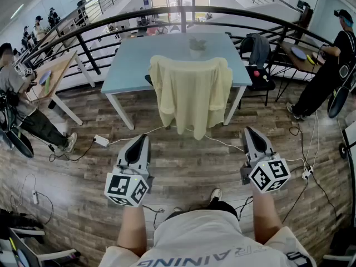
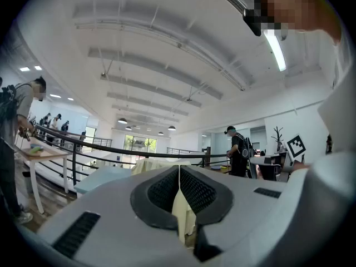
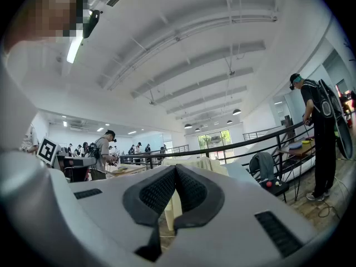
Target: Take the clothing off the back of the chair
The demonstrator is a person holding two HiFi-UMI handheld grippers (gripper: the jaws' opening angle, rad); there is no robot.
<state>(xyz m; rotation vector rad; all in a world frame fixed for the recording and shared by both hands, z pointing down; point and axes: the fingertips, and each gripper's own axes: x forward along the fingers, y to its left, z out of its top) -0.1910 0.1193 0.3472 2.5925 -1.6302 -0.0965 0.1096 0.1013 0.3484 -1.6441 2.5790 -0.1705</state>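
A pale yellow garment (image 1: 192, 93) hangs over the back of a chair pushed up to a light blue table (image 1: 133, 60); the chair itself is almost wholly hidden under it. My left gripper (image 1: 139, 141) and right gripper (image 1: 250, 133) are held level over the wooden floor, well short of the garment, both shut and empty. In the left gripper view the garment (image 2: 181, 218) shows far off past the shut left gripper (image 2: 179, 174). The right gripper view shows the garment (image 3: 172, 213) beyond the shut right gripper (image 3: 175, 174).
A black railing (image 1: 183, 10) runs behind the table. A second chair with a grey garment (image 1: 257, 49) stands to the right. People stand at the left (image 1: 19, 104) and right (image 1: 328, 71). White cables (image 1: 100, 141) lie across the floor under the table.
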